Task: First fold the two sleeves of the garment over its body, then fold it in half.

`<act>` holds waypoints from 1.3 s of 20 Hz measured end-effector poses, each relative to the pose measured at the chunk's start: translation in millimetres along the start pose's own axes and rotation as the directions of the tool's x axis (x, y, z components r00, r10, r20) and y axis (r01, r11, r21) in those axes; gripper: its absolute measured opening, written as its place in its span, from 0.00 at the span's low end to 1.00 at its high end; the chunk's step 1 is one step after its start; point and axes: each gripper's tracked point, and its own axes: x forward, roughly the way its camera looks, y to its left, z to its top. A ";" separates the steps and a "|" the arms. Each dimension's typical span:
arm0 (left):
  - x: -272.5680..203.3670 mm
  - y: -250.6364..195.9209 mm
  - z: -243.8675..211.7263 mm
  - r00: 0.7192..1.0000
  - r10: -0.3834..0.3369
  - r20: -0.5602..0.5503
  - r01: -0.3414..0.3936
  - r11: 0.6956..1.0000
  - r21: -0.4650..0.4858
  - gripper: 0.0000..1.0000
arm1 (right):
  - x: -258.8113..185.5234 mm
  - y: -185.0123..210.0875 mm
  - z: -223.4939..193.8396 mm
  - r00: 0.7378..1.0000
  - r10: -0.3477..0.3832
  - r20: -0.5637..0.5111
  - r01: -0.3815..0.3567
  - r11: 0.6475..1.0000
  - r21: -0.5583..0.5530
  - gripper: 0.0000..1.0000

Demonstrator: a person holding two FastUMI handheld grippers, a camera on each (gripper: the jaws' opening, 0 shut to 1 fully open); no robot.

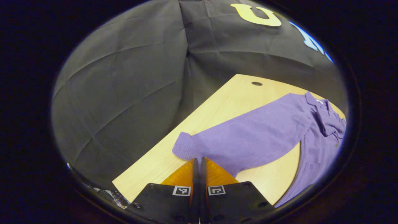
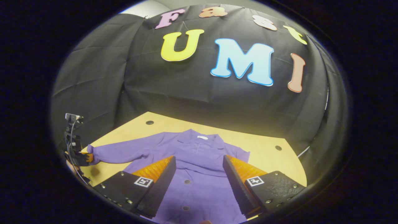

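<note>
On table (image 1: pixel 217 102), purple cardigan (image 2: pixel 199 174) spread flat. Left tool (image 1: pixel 199 161) clenched at sleeve cuff (image 1: pixel 183 146); whether gripping cloth, cannot tell. Right tool (image 2: pixel 199 174) released above body. Sleeve-fold step; next, carry cuff over body.

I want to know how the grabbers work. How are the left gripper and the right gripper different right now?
The left gripper has its jaws closed together at the edge of the purple garment's sleeve, near the cuff; the right gripper has its jaws wide apart. The left one is down by the wooden table beside the sleeve; the right one hovers over the garment's buttoned front, gripping nothing. Both point at the same purple garment.
</note>
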 end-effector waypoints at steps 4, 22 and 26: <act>-30.6 -27.9 56.3 0.991 -0.035 0.129 0.030 0.999 0.046 0.06 | -3.1 -25.4 -9.8 0.999 -0.030 -0.018 0.031 0.999 0.022 0.94; -115.9 -306.0 164.6 0.845 -0.460 0.271 0.405 0.883 0.236 0.06 | -46.5 -124.3 -55.7 0.984 -0.169 -0.060 0.174 0.980 0.099 0.94; -149.5 -378.9 186.8 0.785 -0.552 0.281 0.480 0.829 0.287 0.05 | -59.6 -156.6 -72.1 0.973 -0.218 -0.079 0.226 0.967 0.117 0.94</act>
